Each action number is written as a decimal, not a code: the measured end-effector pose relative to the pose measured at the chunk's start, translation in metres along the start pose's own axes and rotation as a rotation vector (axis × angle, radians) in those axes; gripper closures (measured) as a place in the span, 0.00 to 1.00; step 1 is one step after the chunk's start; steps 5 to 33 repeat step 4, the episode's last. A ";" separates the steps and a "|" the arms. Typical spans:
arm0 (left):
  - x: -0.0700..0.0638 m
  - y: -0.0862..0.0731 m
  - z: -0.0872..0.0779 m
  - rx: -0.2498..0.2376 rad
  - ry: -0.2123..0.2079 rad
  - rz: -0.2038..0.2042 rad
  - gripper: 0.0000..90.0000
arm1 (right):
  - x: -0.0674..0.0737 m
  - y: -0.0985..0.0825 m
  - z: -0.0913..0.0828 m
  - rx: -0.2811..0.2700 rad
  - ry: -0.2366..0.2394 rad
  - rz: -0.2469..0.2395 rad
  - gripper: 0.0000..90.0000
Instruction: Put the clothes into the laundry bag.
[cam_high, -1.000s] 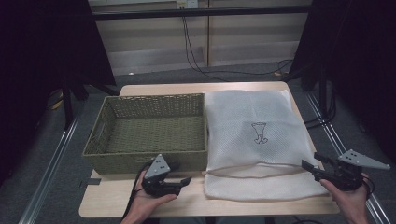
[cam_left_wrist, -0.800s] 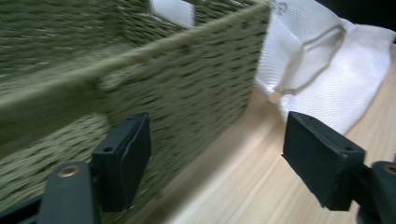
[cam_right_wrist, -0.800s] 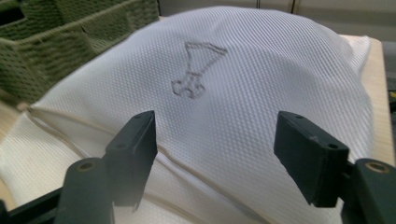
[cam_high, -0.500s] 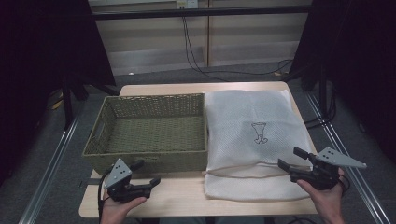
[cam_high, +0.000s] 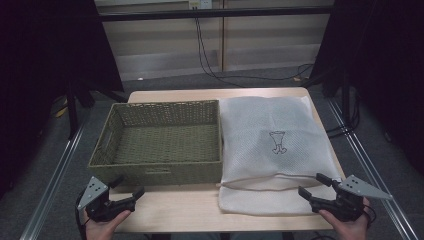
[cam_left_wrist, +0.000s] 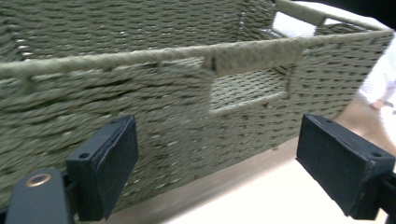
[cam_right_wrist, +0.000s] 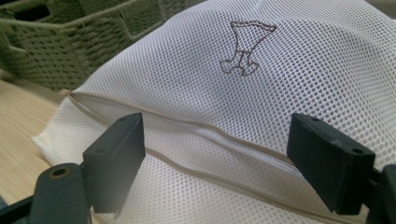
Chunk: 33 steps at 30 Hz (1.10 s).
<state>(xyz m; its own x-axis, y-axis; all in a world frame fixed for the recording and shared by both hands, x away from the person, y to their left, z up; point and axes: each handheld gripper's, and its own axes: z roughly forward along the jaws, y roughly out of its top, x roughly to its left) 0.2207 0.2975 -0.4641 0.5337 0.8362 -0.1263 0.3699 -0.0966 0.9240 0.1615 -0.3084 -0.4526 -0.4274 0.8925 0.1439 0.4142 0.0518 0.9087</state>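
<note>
My right gripper (cam_high: 320, 189) sits at the near right corner of the pale wooden table (cam_high: 170, 210), jaws apart with nothing between them; they have just been opening. Just beyond them to the left lies the white mesh laundry bag with a small embroidered figure (cam_high: 272, 142), flat on the right half of the table, its long axis running near to far. Its zippered opening (cam_right_wrist: 219, 140) runs left to right along the near end, straight across the line of my jaws in the right gripper view, so this hand is much the nearer one to it.

My left gripper (cam_high: 131, 192) is at the near left, jaws also wide and empty, also just opened, pointing at the near wall of the olive-green woven rectangular basket (cam_high: 165, 172). In the left gripper view its handle slot (cam_left_wrist: 247, 91) is ahead, a little to the right. The basket holds nothing that I can see. What the bag holds I cannot tell through the mesh.
</note>
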 end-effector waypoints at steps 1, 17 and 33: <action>0.001 0.000 0.000 0.003 0.003 0.007 0.13 | -0.003 0.000 0.000 -0.005 0.010 0.014 0.21; 0.003 -0.001 0.003 0.023 0.007 0.017 0.12 | -0.009 -0.002 0.004 0.003 0.010 0.028 0.20; 0.003 -0.001 0.003 0.023 0.007 0.017 0.12 | -0.009 -0.002 0.004 0.003 0.010 0.028 0.20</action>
